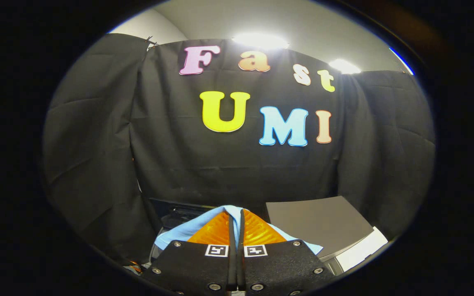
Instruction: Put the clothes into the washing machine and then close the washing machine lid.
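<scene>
Tool [237, 224] fingers were pinched nearly together on the light blue cloth [171, 236], which draped around them. I'd guess the washing machine [315, 222] sat just beyond, below, lid to the right.

the cloth [179, 232] pinched between the gripper [236, 216] fingers is light blue and plain; the washing machine lid [317, 222] beside it is grey; the booth wall [228, 164] is black; the ceiling [286, 20] is white
</scene>
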`<action>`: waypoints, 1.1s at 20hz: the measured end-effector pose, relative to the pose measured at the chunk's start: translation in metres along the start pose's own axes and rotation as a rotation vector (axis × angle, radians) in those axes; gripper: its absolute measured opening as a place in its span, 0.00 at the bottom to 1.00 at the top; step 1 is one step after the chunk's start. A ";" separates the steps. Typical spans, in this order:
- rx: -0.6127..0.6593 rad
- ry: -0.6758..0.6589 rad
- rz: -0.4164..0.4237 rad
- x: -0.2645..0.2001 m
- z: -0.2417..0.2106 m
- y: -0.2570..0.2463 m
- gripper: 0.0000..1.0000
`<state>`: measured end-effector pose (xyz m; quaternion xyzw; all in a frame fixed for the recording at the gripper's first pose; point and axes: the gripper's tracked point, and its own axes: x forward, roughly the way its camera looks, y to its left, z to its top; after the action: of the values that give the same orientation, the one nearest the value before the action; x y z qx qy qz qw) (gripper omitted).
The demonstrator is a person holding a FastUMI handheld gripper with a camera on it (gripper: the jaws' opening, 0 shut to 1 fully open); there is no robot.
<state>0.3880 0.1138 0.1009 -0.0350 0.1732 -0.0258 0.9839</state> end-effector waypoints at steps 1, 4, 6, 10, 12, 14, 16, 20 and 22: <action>-0.001 0.005 0.007 0.001 -0.004 0.010 0.00; -0.001 0.015 0.020 0.005 -0.011 0.038 0.00; -0.003 0.023 0.027 0.011 -0.019 0.052 0.00; 0.004 0.056 0.041 0.030 -0.042 0.080 0.00; 0.010 0.083 0.052 0.041 -0.059 0.094 0.00; 0.028 0.109 0.061 0.054 -0.080 0.107 0.00; 0.027 0.146 0.059 0.067 -0.103 0.117 0.00; 0.009 0.224 0.045 0.093 -0.149 0.133 0.00; 0.007 0.260 0.043 0.106 -0.173 0.141 0.00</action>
<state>0.4332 0.2370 -0.1082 -0.0239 0.2997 -0.0097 0.9537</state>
